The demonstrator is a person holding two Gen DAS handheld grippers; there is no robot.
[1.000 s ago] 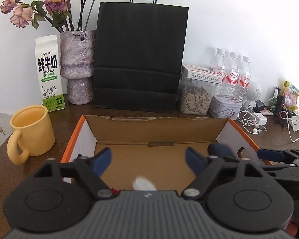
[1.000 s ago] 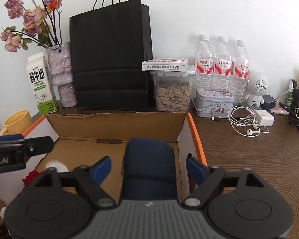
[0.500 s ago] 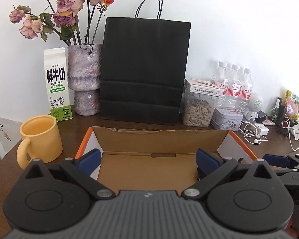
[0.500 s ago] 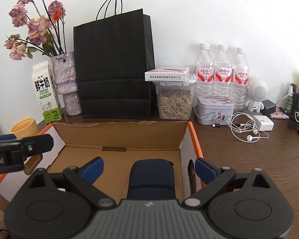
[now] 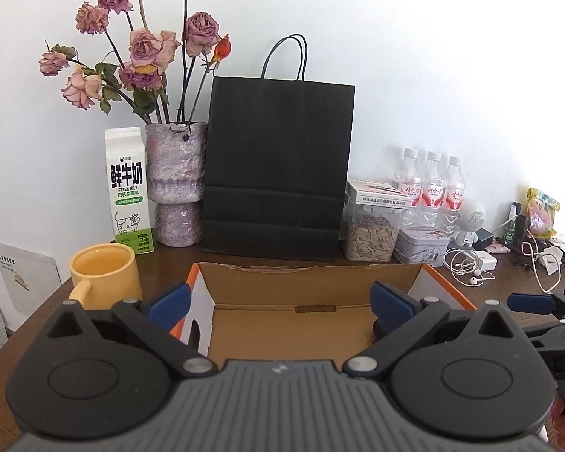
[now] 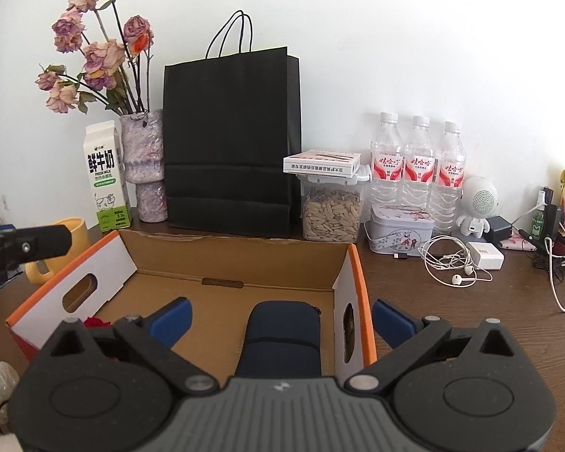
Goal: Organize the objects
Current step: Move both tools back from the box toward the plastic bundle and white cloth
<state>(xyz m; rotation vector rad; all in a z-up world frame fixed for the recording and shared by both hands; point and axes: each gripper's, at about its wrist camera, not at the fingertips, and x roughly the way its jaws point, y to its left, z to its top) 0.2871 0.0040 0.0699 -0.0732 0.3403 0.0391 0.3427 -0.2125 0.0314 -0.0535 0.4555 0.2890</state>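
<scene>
Dark wood desk (image 5: 45, 312) is stretching under my left gripper (image 5: 280, 301), whose jaws are standing wide apart over the open cardboard box (image 5: 309, 278) with nothing between them. Left of the box a yellow mug (image 5: 103, 277) is sitting; behind it a black paper bag (image 5: 278, 165) is leaning at the wall. My other claw is poking in at the box's right edge. From here the box floor is looking bare.

Through the right wrist view, my right gripper (image 6: 280, 320) has just been opening further and is gaping empty. A navy pouch (image 6: 280, 333) is lying free inside the box, against its right wall, directly ahead of this claw, long axis running along my pointing line. Only this view is showing the pouch, plus something red (image 6: 94, 322) at the box's near left. I judge the right hand nearer the earphones (image 6: 454, 263) lying right of the box.
</scene>
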